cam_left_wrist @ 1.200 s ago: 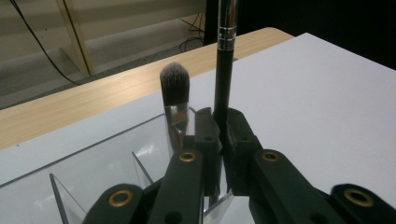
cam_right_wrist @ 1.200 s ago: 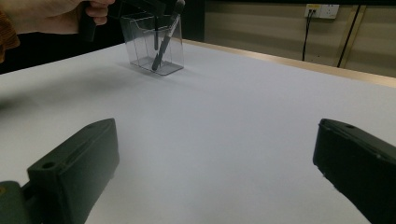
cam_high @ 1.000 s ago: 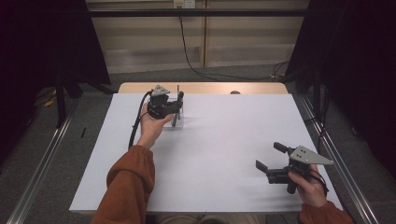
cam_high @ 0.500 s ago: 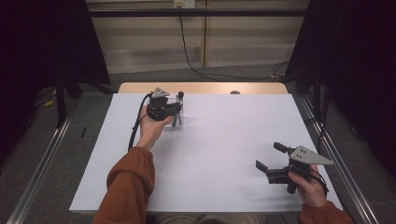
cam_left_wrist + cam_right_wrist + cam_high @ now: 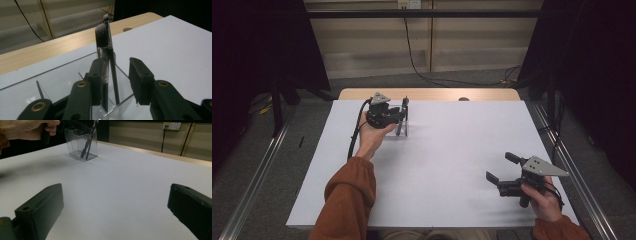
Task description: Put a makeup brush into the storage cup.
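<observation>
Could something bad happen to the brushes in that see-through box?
Maybe. The left gripper has its open jaws around two brushes that stand leaning in the clear holder. If it shuts, it might catch both brushes, not one. The holder looks light and nothing steadies it, since the right gripper waits open far across the white table; a pull or bump could tip or drag it.

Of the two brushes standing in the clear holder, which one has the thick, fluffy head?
The brush with the wide silver collar, beside the left gripper's left jaw in its own view. The thin brush next to it is much narrower.
</observation>
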Motion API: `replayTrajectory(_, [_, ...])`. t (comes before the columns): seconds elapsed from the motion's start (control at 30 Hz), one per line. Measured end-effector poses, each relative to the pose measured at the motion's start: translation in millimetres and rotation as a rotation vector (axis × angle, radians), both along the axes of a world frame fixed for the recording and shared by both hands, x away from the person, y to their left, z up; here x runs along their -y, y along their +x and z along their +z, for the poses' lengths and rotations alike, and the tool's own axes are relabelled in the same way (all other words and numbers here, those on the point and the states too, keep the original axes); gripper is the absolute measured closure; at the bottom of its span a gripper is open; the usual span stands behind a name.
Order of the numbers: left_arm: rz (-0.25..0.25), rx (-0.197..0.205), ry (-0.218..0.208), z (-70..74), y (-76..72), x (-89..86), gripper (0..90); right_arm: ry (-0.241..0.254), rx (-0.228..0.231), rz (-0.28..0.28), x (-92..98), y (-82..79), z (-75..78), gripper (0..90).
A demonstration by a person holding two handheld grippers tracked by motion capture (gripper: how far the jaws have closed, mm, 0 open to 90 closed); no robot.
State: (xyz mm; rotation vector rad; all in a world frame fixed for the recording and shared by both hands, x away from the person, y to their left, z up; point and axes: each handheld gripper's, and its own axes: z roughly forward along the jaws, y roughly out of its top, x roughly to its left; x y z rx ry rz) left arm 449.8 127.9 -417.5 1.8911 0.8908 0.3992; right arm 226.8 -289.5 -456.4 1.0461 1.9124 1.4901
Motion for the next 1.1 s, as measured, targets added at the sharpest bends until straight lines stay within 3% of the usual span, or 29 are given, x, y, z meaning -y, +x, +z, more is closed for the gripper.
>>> replayTrajectory(0.23, [0.012, 0.018, -0.025, 3.0, -0.8, -0.5, 48.8, 0.007, -0.002, -0.005, 1.7, 1.7, -0.7, 0.0])
replayTrajectory(0.33, [0.003, 0.013, -0.031, 4.4, -2.5, -0.9, 47.5, 0.007, -0.003, -0.004, 1.6, 2.1, -1.0, 0.0])
replayTrajectory(0.67, [0.009, 0.028, -0.065, 10.4, -10.4, 0.1, 16.7, 0.009, 0.001, -0.002, 1.4, 2.1, -0.7, 0.0])
replayTrajectory(0.87, [-0.01, 0.021, -0.059, 13.8, -14.5, -3.8, 5.0, 0.009, 0.003, -0.002, 0.9, 1.2, 0.0, 0.0])
replayTrajectory(0.97, [-0.014, 0.044, -0.048, 14.9, -18.6, -6.5, 4.1, 0.011, 0.003, -0.005, 0.9, 0.8, 0.5, 0.0])
replayTrajectory(1.1, [-0.009, 0.045, -0.051, 16.1, -24.4, -11.6, 3.9, 0.01, 0.004, -0.008, 0.2, -0.1, 1.1, 0.0])
